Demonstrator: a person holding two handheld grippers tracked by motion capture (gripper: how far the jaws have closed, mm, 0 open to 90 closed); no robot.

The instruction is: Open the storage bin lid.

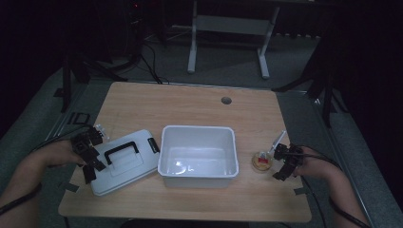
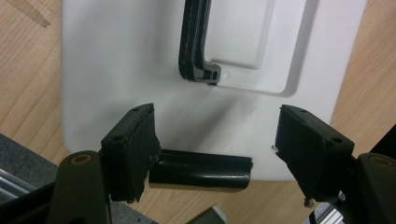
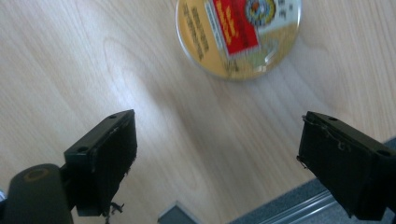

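Note:
A white lid with a black handle lies flat on the table, left of a white bin. My left gripper hovers over the lid's left edge. In the left gripper view its jaws stand open above the lid, with a black latch on the lid's edge between them, against one jaw and apart from the other. A round tin with a red label sits right of the bin. My right gripper is beside it, jaws wide open over bare wood, the tin ahead.
A thin white stick leans by the tin. The bin looks empty inside. A round cable hole sits at the table's far side. The table's right edge runs close behind my right gripper. Cables trail off the left edge.

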